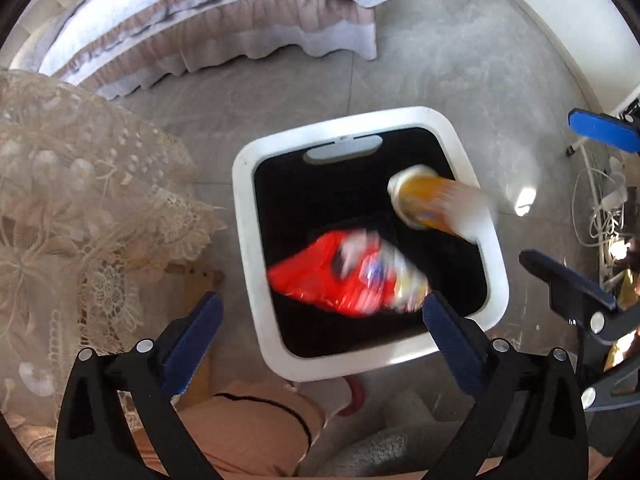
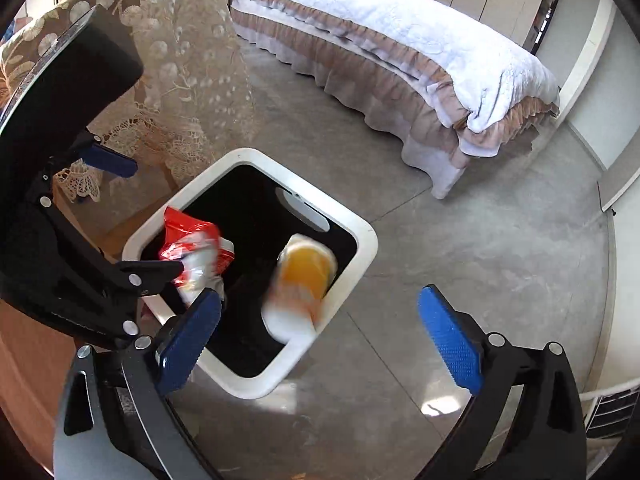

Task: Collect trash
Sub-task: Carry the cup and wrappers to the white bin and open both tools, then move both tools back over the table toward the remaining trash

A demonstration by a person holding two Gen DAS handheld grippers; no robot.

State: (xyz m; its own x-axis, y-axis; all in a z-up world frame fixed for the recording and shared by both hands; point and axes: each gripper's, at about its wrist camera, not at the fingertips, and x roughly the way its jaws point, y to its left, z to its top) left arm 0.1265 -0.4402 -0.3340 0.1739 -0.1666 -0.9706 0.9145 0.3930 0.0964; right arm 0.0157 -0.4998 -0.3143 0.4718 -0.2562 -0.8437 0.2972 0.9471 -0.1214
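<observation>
A white square trash bin (image 1: 496, 280) with a black liner stands on the grey floor; it also shows in the right wrist view (image 2: 368, 248). A red snack bag (image 1: 340, 280) and an orange-labelled bottle (image 1: 432, 204) are blurred in mid-air over the bin's opening. In the right wrist view the bag (image 2: 192, 244) is at the bin's left side and the bottle (image 2: 304, 280) at its right rim. My left gripper (image 1: 322, 336) is open and empty above the bin. My right gripper (image 2: 318, 336) is open and empty above the bin's near edge.
A lace-covered table (image 1: 80, 208) stands left of the bin. A bed (image 2: 400, 48) with a frilled skirt lies beyond. Cables (image 1: 604, 216) lie on the floor at the right. The other gripper (image 1: 576, 280) shows at the right edge.
</observation>
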